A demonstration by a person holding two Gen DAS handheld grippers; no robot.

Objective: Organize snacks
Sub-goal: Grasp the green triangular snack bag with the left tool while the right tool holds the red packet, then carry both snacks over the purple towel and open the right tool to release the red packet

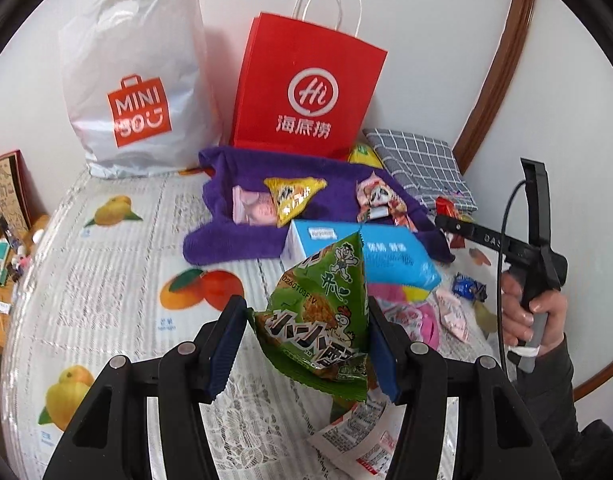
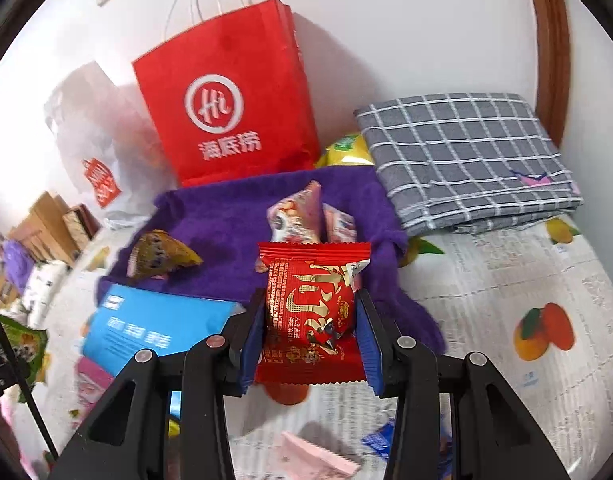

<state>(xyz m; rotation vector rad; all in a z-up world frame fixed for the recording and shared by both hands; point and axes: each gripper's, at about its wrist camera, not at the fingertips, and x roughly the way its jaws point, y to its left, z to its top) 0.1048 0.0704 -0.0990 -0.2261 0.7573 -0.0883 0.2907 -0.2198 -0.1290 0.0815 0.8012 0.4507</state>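
Observation:
My left gripper (image 1: 304,316) is shut on a green triangular snack packet (image 1: 322,312), held above the fruit-print tablecloth. My right gripper (image 2: 310,316) is shut on a red snack packet (image 2: 310,308), held just in front of the purple towel (image 2: 234,216). The towel (image 1: 234,236) carries a yellow triangular packet (image 1: 292,198), pink packets (image 1: 252,210) and a pink-white packet (image 1: 380,200). A blue box (image 1: 386,256) lies at the towel's near edge. The right gripper's handle and the hand on it (image 1: 534,280) show in the left wrist view.
A red paper bag (image 1: 306,88) and a white MINISO plastic bag (image 1: 134,80) stand against the wall. A folded grey checked cloth (image 2: 466,156) lies at the right. Loose pink and blue sweets (image 1: 462,300) lie on the tablecloth. A wooden shelf (image 2: 54,224) is at the left.

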